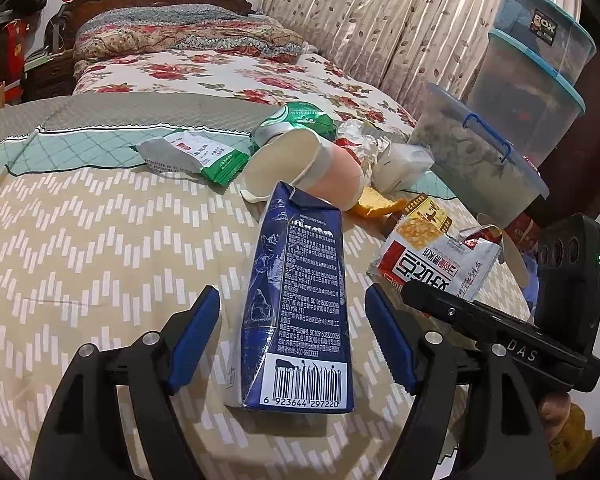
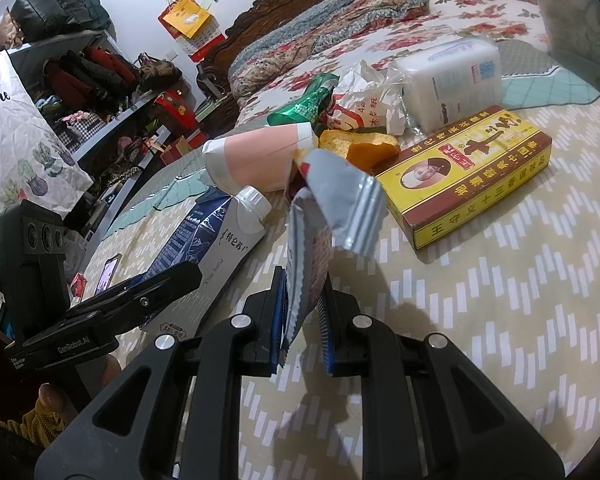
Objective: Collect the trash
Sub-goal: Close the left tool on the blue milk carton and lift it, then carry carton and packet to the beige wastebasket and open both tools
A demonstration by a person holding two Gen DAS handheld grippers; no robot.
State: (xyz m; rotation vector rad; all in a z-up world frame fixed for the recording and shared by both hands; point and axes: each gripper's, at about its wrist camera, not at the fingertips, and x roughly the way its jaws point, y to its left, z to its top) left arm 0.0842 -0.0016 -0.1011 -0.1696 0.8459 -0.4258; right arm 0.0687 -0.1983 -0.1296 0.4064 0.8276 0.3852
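Note:
A blue milk carton [image 1: 296,312] lies on the beige bedspread between the open fingers of my left gripper [image 1: 292,336], not touched by either pad; it also shows in the right wrist view [image 2: 204,248]. My right gripper [image 2: 304,320] is shut on a silver snack wrapper [image 2: 320,216], held above the bed; the same wrapper shows in the left wrist view [image 1: 436,260]. Beyond lie a pink paper cup [image 2: 260,160], orange peel [image 2: 360,146], a green wrapper [image 2: 308,100], a crumpled paper bag [image 2: 360,108] and a green-white packet [image 1: 188,156].
A yellow-red box [image 2: 468,176] and a white plastic pack [image 2: 452,80] lie on the bed to the right. Stacked clear storage boxes [image 1: 536,68] stand by the curtain. A folded floral quilt [image 1: 180,32] lies at the headboard. Cluttered shelves [image 2: 80,92] stand left of the bed.

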